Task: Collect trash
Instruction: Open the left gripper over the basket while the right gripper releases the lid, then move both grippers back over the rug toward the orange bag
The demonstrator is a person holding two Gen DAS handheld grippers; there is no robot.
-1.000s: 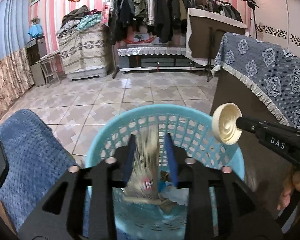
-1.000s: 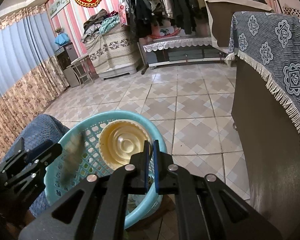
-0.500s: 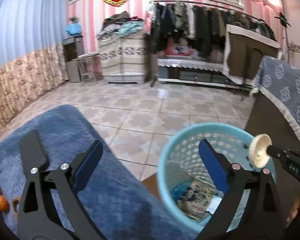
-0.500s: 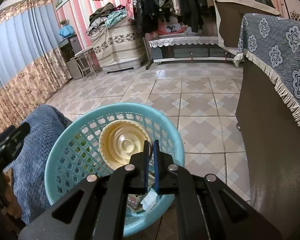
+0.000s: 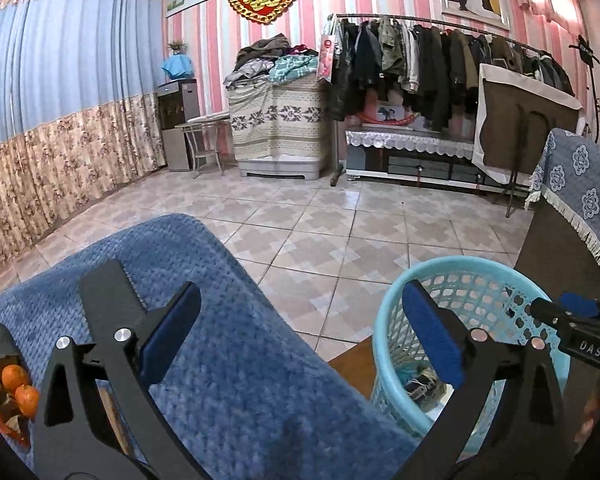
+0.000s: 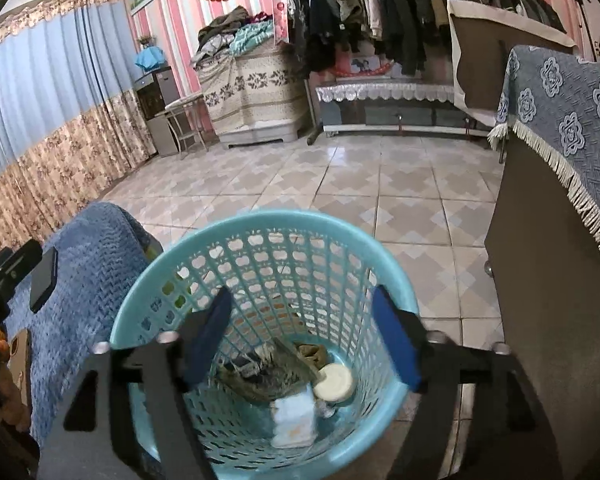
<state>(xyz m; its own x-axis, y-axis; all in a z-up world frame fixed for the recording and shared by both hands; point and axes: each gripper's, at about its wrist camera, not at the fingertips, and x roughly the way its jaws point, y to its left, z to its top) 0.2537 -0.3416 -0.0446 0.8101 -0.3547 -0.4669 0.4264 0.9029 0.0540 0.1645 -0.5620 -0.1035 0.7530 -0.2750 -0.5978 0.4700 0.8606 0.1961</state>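
A light blue plastic basket (image 6: 236,236) stands on the floor; it also shows in the left wrist view (image 5: 384,320). Inside lie a cream round lid (image 6: 334,382), a crumpled wrapper (image 6: 268,372) and a white tissue pack (image 6: 294,418). My right gripper (image 6: 302,340) is open and empty, right above the basket's mouth. My left gripper (image 5: 300,336) is open and empty, over the blue blanket (image 5: 236,360) left of the basket. The right gripper's tip (image 5: 572,312) shows over the basket's right rim in the left wrist view.
Oranges (image 5: 20,386) lie on a wrapper at the far left. A black phone (image 6: 44,278) rests on the blanket (image 6: 88,264). A brown cabinet with a blue fringed cloth (image 6: 560,128) stands right of the basket. Tiled floor (image 5: 340,224) stretches to a clothes rack (image 5: 420,64).
My left gripper opened, dropped the wrapper into the basket and swung left over the blanket. My right gripper opened and the cream lid fell into the basket.
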